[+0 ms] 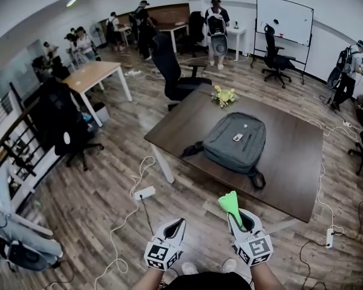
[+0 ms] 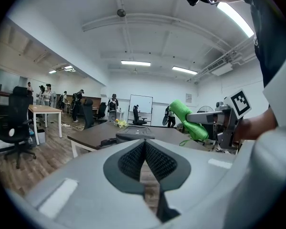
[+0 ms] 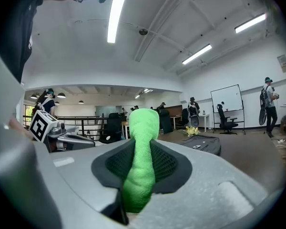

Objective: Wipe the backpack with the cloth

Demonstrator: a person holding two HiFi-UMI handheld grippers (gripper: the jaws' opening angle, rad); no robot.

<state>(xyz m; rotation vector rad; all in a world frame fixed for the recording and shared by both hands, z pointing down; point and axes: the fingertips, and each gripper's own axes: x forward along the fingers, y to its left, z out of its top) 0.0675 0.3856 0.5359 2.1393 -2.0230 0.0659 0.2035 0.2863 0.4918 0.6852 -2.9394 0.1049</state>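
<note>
Backpack (image 1: 236,142) flat on table (image 1: 293,156), cloth (image 1: 230,203) in right gripper (image 1: 237,217)

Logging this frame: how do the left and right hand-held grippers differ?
The left hand-held gripper is shut on nothing; the right hand-held gripper is shut on the green cloth. The left one's jaws meet, while the right one's are held apart by the cloth, which sticks out beyond them. Both are short of the table, away from the backpack.
</note>
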